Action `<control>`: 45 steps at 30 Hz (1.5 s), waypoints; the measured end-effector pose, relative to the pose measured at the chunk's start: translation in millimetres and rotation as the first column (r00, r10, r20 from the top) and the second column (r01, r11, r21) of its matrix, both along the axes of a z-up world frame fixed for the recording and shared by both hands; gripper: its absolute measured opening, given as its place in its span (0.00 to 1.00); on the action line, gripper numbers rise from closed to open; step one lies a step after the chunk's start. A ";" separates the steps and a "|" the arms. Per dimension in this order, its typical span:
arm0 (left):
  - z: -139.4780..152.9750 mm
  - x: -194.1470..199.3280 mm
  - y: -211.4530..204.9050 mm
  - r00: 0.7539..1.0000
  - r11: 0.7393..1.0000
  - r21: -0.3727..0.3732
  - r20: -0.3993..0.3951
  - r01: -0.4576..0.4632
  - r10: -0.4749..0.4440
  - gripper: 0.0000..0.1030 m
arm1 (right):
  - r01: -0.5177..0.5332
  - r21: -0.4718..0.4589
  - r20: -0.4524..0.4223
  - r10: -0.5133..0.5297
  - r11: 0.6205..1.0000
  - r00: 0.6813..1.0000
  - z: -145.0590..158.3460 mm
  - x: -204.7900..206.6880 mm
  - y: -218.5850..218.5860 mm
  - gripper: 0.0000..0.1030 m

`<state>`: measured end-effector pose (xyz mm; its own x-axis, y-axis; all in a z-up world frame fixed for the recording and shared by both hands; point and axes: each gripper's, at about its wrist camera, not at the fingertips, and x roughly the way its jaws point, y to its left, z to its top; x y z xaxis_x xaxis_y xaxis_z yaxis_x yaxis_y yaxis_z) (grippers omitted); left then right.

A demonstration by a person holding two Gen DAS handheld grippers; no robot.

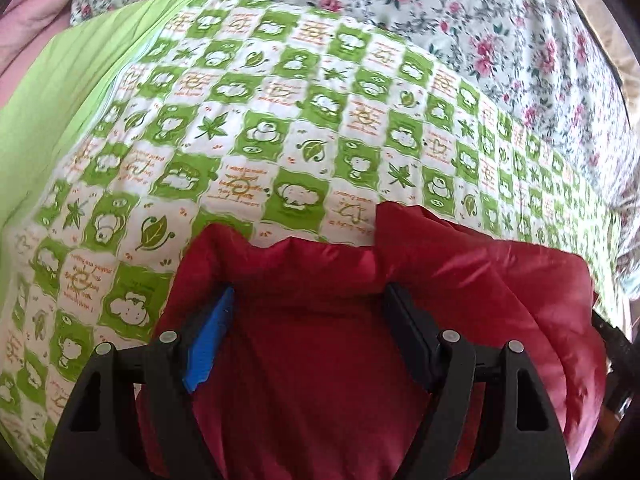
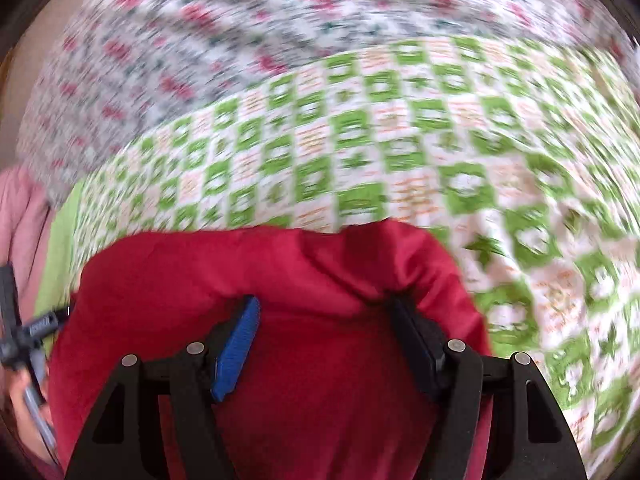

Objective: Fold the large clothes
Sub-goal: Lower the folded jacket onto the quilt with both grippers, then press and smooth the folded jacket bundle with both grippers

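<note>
A puffy red garment [image 1: 320, 344] fills the lower part of the left wrist view and lies over a green-and-white patterned quilt [image 1: 256, 132]. My left gripper [image 1: 308, 292] has its fingers wide apart with a thick fold of the red garment bunched between them. In the right wrist view the same red garment [image 2: 320, 360] is bunched between the fingers of my right gripper [image 2: 324, 304], which also stand wide apart. Its fingertips are covered by the red cloth. The right wrist view is blurred by motion.
A floral sheet [image 1: 440, 4] lies beyond the quilt [image 2: 400, 140]. A plain green cloth [image 1: 52, 104] and pink fabric [image 1: 28, 12] sit at the left. In the right wrist view the other hand-held gripper [image 2: 24, 332] shows at the left edge.
</note>
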<state>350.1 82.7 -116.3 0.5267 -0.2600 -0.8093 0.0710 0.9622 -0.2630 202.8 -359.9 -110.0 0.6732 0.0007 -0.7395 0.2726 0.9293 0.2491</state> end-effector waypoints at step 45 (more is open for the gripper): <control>14.2 -229.2 -7.1 0.957 0.971 0.039 0.167 0.235 -0.238 0.84 | -0.155 -0.271 0.021 0.167 0.950 0.986 -7.7 -208.5 91.1 0.74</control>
<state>121.0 75.6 -102.2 0.5819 -0.3799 -0.7191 0.3394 0.9170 -0.2098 -5.7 -268.8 -117.7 0.7119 -0.0816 -0.6975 0.1080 0.9941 -0.0060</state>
